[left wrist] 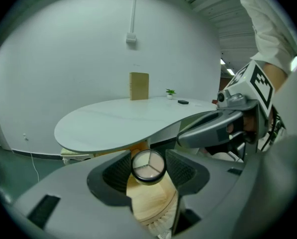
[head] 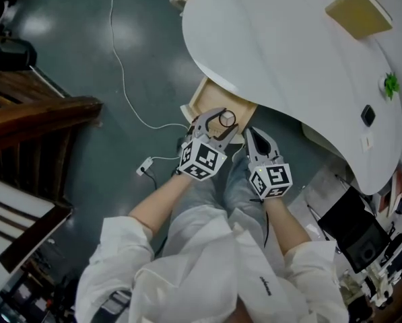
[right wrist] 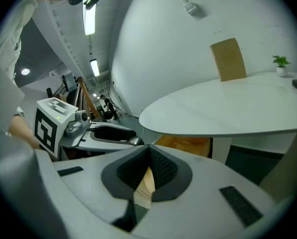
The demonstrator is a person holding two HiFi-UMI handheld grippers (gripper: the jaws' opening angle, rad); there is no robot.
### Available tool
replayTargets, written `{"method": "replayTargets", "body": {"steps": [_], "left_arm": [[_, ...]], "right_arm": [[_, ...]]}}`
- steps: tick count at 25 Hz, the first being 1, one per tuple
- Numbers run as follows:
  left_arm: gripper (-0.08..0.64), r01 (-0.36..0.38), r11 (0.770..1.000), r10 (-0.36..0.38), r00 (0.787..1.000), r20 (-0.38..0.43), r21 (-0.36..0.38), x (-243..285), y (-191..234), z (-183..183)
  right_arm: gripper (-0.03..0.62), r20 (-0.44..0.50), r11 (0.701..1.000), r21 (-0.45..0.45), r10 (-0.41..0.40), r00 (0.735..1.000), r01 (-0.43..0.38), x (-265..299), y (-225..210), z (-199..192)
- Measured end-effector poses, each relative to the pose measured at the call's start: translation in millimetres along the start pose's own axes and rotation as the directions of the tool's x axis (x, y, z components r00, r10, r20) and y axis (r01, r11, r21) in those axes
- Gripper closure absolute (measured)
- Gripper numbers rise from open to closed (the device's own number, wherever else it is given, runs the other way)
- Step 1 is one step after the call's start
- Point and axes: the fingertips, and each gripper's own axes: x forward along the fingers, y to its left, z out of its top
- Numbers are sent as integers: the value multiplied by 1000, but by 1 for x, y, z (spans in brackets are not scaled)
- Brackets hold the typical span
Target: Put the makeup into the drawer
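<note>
A round makeup compact [left wrist: 148,166] with a black rim and pale powder segments sits between the pads of my left gripper [left wrist: 148,169], which is shut on it. In the head view the left gripper [head: 221,118] holds the compact [head: 227,118] just over the front of an open light-wood drawer [head: 205,99] under the white table [head: 288,52]. The drawer's wooden bottom [left wrist: 149,203] shows below the compact. My right gripper [head: 249,133] hangs just to the right, shut with nothing in it [right wrist: 147,169]. Each gripper shows in the other's view.
On the table stand a tan wooden block [head: 359,11], a tiny green plant [head: 390,84] and a small black item [head: 367,115]. A white cable [head: 123,79] trails over the grey floor. Dark wooden furniture [head: 32,113] stands at the left, equipment at the lower right.
</note>
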Motion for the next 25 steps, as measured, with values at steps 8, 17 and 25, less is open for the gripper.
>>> {"method": "replayTargets", "body": {"steps": [8, 17, 25], "left_arm": [[331, 388, 861, -379, 921, -92, 329, 28, -23, -24], [331, 598, 619, -507, 799, -322, 509, 60, -33, -59], [331, 686, 482, -517, 725, -455, 545, 94, -41, -100]], "right_arm": [[575, -62, 997, -76, 26, 998, -31, 26, -14, -24], [575, -160, 979, -183, 57, 986, -86, 45, -35, -57], [575, -222, 973, -198, 76, 972, -121, 64, -46, -88]]}}
